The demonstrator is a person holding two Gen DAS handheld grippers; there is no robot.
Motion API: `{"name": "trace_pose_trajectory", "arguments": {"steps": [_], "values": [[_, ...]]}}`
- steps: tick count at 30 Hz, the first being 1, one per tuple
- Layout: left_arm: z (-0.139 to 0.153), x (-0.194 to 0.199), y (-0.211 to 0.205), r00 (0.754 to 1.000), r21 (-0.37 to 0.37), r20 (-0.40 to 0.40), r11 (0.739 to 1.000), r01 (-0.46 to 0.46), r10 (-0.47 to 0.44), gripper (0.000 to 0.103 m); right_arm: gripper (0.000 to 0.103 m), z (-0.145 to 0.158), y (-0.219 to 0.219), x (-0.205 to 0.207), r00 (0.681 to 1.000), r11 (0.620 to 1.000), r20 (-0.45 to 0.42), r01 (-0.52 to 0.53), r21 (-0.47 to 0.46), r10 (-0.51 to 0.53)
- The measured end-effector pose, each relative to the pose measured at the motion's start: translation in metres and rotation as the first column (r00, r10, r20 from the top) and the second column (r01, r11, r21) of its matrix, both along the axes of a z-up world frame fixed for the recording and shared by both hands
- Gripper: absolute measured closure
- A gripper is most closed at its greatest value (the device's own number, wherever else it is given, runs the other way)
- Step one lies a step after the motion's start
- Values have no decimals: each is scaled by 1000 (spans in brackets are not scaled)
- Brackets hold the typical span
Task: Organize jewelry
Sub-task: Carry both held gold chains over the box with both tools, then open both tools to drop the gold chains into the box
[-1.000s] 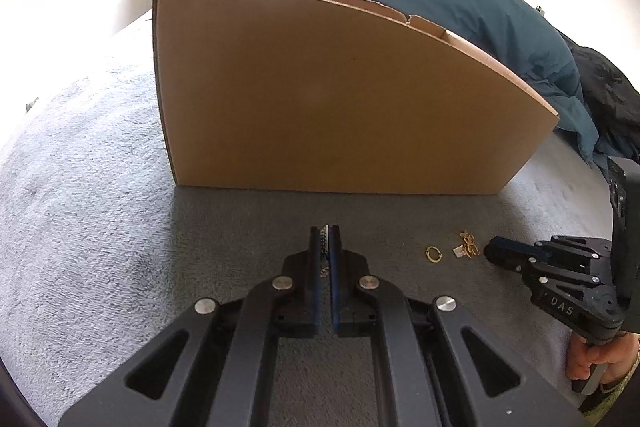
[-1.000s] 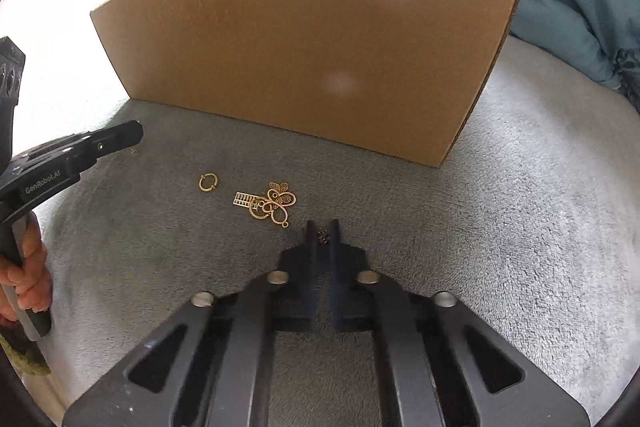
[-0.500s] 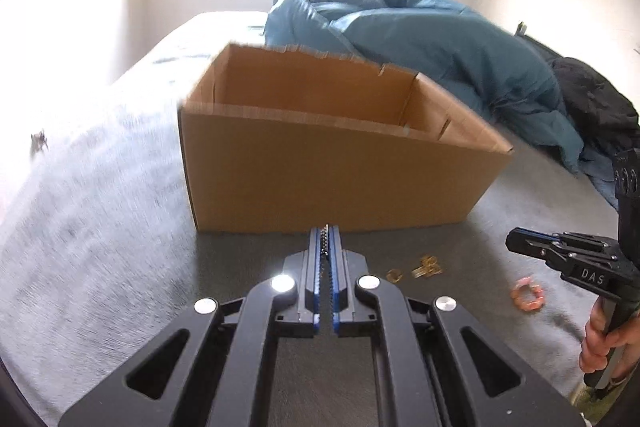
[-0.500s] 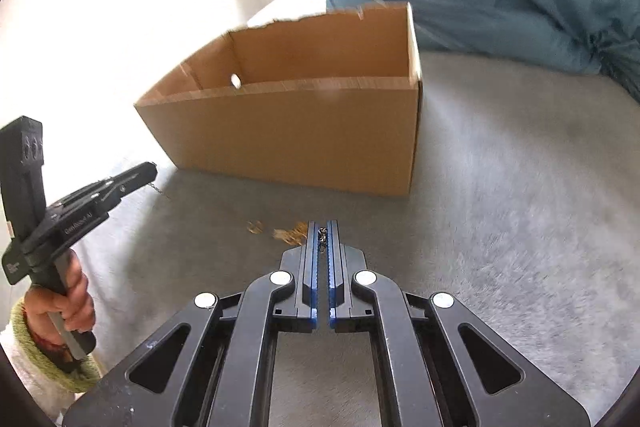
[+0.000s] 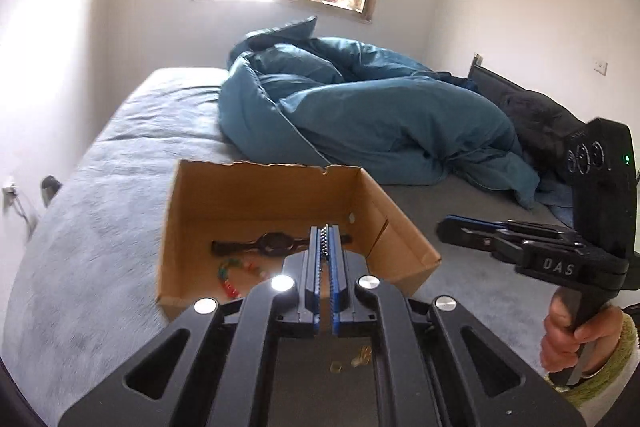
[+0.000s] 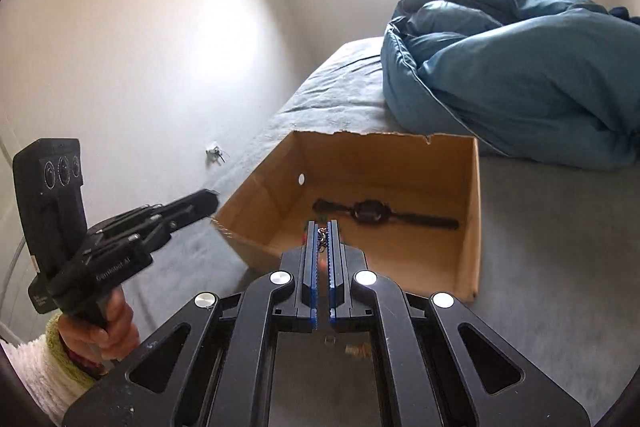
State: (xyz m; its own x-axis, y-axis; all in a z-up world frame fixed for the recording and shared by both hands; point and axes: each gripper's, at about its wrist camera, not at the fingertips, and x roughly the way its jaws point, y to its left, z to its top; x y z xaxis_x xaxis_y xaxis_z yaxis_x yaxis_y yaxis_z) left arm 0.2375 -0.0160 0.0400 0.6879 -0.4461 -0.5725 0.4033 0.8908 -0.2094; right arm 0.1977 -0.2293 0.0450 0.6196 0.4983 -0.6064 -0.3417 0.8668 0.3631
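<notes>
**pinchy_42:** So where was the jewelry at that point? I saw a beaded chain (image 5: pixel 325 242) pinched in the left gripper (image 5: pixel 326 233), jaws squeezed nearly together on it, hanging right over the open cardboard box (image 5: pixel 404 227).

**boxfan:** Yep, and the right gripper (image 6: pixel 321 229) was clamped narrow on a small chain piece (image 6: pixel 321 235) too, also up at the box's near edge. My guess is both ends of one necklace were being carried so it wouldn't tangle, but I couldn't tell from the views whether it was one piece or two.

**pinchy_42:** Makes sense. The box already had a black watch (image 6: pixel 370 213) flat on its floor, plus some colourful beads (image 5: pixel 229 273) near the front wall.

**boxfan:** And a few gold bits (image 5: pixel 360 361) were lying loose on the grey blanket (image 5: pixel 100 227) in front of the box, under the grippers. Not sorted yet, I'd say.

**pinchy_42:** Blue duvet (image 6: pixel 520 67) was bunched well behind, out of the way.
</notes>
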Motion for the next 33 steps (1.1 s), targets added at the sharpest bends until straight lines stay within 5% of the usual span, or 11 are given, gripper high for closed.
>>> {"name": "trace_pose_trajectory", "arguments": {"steps": [7,17,24,33], "values": [[-38,75,-33,982,-8,-186,999,42,-43,100,101,-36,5,63,986,1000,-167,-10,-29,5],[-99,135,-54,914,-18,-406,1000,18,-23,100,99,-87,9,101,954,994,-301,-27,-110,-7],[-115,144,-61,889,18,-457,1000,15,-5,94,87,-102,11,114,947,991,-321,-41,-128,-2],[-106,143,-56,907,63,-419,998,-6,32,77,77,-92,12,112,958,988,-286,-38,-148,-6]]}}
